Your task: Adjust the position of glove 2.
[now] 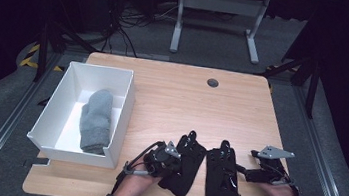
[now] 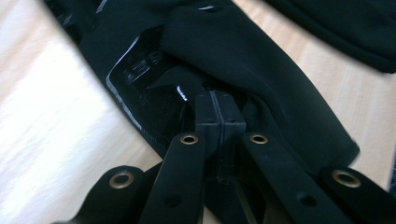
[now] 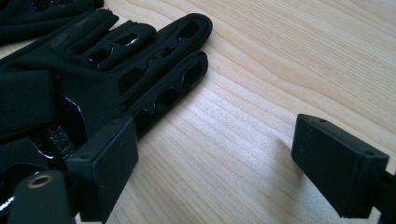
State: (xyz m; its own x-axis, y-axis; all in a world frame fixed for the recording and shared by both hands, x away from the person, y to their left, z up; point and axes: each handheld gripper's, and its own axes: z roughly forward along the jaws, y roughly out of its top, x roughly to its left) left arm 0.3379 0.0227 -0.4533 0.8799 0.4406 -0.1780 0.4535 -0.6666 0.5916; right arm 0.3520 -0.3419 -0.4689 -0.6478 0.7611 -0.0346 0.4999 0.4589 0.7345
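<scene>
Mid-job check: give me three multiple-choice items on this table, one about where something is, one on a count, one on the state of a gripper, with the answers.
1. Where is the grey mitten?
A. inside the white box
B. on the bare table beside the box
C. on top of a black glove

2. How many black gloves lie on the table?
A. one
B. two
C. three

3. How do the fingers of the right gripper stand?
A. pressed together on a glove
B. apart, with bare wood between them
C. closed on the box edge

Answers:
1 A, the mitten lies on the box floor within its walls.
2 B, the left glove and the right glove lie side by side.
3 B, the right gripper view shows a wide gap over wood, beside the right glove; it is the left gripper that is shut on the left glove.
</scene>
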